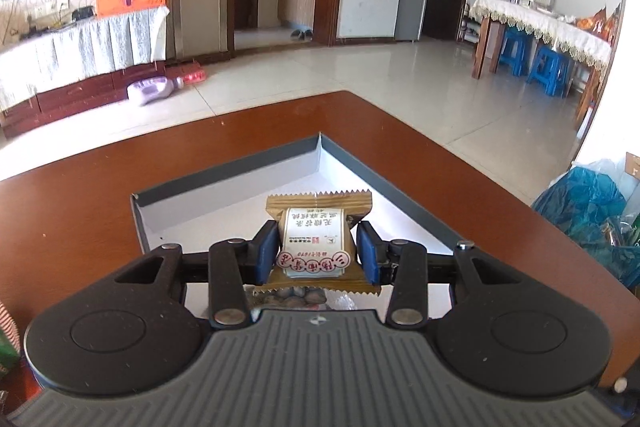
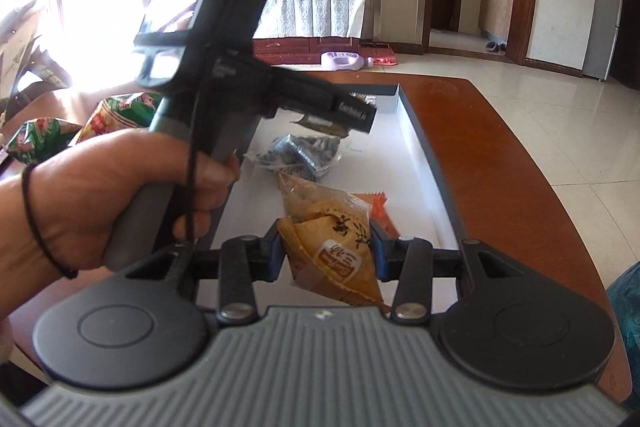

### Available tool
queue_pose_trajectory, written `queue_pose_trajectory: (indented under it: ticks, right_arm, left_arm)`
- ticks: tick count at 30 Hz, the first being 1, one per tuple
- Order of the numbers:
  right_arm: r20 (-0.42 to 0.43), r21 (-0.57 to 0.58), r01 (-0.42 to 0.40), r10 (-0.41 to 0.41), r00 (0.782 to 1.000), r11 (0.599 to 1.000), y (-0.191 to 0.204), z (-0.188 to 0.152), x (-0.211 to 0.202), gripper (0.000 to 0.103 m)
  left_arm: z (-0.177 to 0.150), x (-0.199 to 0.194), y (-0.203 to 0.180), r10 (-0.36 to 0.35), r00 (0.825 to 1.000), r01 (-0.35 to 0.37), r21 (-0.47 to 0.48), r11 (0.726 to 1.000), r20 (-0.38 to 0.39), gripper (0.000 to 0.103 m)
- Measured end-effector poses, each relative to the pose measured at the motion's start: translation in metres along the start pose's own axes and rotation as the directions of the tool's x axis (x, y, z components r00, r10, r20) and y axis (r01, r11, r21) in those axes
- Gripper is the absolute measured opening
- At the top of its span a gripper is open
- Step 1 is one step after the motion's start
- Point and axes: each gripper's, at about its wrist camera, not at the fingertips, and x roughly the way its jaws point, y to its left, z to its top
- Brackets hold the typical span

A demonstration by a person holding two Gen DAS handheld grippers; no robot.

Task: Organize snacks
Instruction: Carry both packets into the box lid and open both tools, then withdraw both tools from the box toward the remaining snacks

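My left gripper (image 1: pixel 317 251) is shut on a gold-wrapped snack with a white label (image 1: pixel 316 239), held over the far end of a shallow white box with dark walls (image 1: pixel 224 169). In the right wrist view the left gripper (image 2: pixel 352 115) hangs over the box's far end (image 2: pixel 424 147), its gold snack (image 2: pixel 320 123) partly hidden. My right gripper (image 2: pixel 328 255) is shut on an orange triangular snack packet (image 2: pixel 332 247) above the box's near end. A clear bag of dark snacks (image 2: pixel 300 155) and an orange wrapper (image 2: pixel 380 211) lie in the box.
The box sits on a brown wooden table (image 1: pixel 100 163). Green and red snack bags (image 2: pixel 116 115) lie at the table's left. A blue plastic bag (image 1: pixel 592 203) is off the right edge. A purple bottle (image 1: pixel 152 89) lies on the floor beyond.
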Motion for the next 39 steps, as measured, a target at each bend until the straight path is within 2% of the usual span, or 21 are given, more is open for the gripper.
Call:
queue_pose_trajectory:
  ticks: [1, 2, 4, 5, 10, 19, 30, 34, 36, 37, 39]
  right_arm:
    - [-0.004, -0.003, 0.000, 0.000, 1.000, 1.000, 0.001, 0.000, 0.001, 0.045]
    - [-0.007, -0.006, 0.000, 0.000, 1.000, 1.000, 0.001, -0.001, 0.000, 0.045]
    - [-0.010, -0.010, -0.001, 0.000, 1.000, 1.000, 0.002, 0.000, 0.002, 0.045]
    - [-0.010, -0.011, 0.000, 0.000, 1.000, 1.000, 0.002, 0.001, 0.002, 0.045]
    - [-0.006, -0.012, 0.003, -0.003, 1.000, 1.000, 0.002, -0.001, 0.004, 0.045]
    - [0.000, -0.020, 0.022, -0.022, 1.000, 1.000, 0.010, 0.005, 0.026, 0.045]
    - [-0.015, -0.023, 0.092, -0.092, 0.996, 0.995, 0.020, 0.005, 0.046, 0.046]
    - [-0.021, -0.021, 0.089, -0.089, 0.996, 0.996, 0.026, 0.002, 0.043, 0.049]
    - [-0.016, -0.022, 0.081, -0.081, 0.997, 0.996, 0.026, 0.001, 0.039, 0.057]
    - [-0.009, -0.021, 0.083, -0.083, 0.997, 0.996, 0.026, -0.001, 0.036, 0.065]
    - [0.002, -0.012, 0.089, -0.089, 0.996, 0.996, 0.024, -0.002, 0.032, 0.069]
  left_arm:
    - [0.001, 0.003, 0.000, 0.005, 1.000, -0.005, 0.000, 1.000, -0.007, 0.053]
    - [0.002, 0.005, 0.000, 0.012, 1.000, -0.012, 0.000, 1.000, -0.006, 0.065]
    - [0.003, 0.005, -0.003, 0.025, 1.000, -0.025, 0.009, 1.000, 0.014, 0.081]
    - [0.002, 0.005, -0.003, 0.028, 0.999, -0.028, 0.019, 0.999, 0.025, 0.083]
    - [-0.009, 0.000, -0.009, 0.049, 0.999, -0.050, 0.071, 0.996, 0.018, 0.083]
    - [-0.026, -0.047, 0.009, 0.063, 0.997, -0.064, 0.010, 0.998, 0.042, 0.083]
    - [-0.046, -0.087, 0.024, 0.081, 0.996, -0.083, 0.041, 0.996, 0.048, 0.084]
    - [-0.050, -0.102, 0.028, 0.090, 0.995, -0.093, 0.044, 0.995, 0.053, 0.085]
    - [-0.052, -0.110, 0.029, 0.095, 0.994, -0.097, 0.043, 0.994, 0.060, 0.085]
    - [-0.052, -0.113, 0.029, 0.095, 0.993, -0.098, 0.041, 0.994, 0.064, 0.086]
    - [-0.053, -0.121, 0.030, 0.096, 0.993, -0.099, 0.035, 0.994, 0.073, 0.087]
